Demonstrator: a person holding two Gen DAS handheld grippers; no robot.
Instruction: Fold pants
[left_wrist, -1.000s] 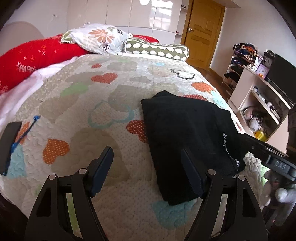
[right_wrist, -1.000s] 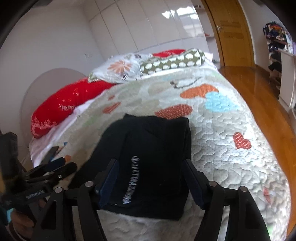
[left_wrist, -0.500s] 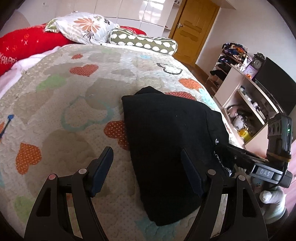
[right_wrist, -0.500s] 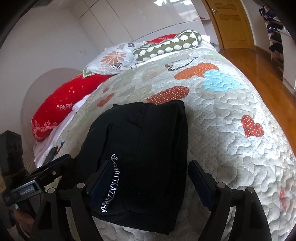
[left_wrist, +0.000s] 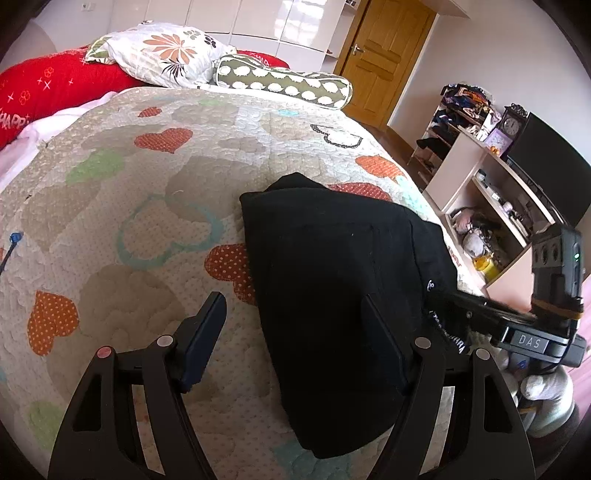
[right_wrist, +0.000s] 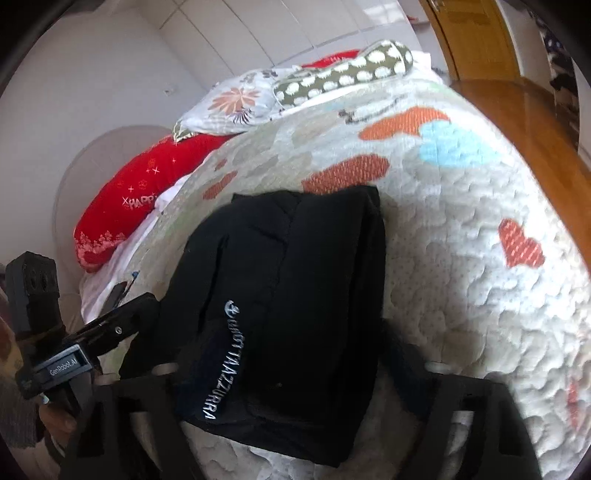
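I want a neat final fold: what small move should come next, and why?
Probably ease the right gripper down onto the near edge of the black pants. Its jaws are closing astride that edge, while the left gripper is open beside it over the quilt.

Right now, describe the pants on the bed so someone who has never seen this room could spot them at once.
Find the bed's heart-patterned quilt. On its near part, far from the pillows, lies a folded bundle, the black pants. It is the only dark item on the quilt, with white lettering running along one edge.
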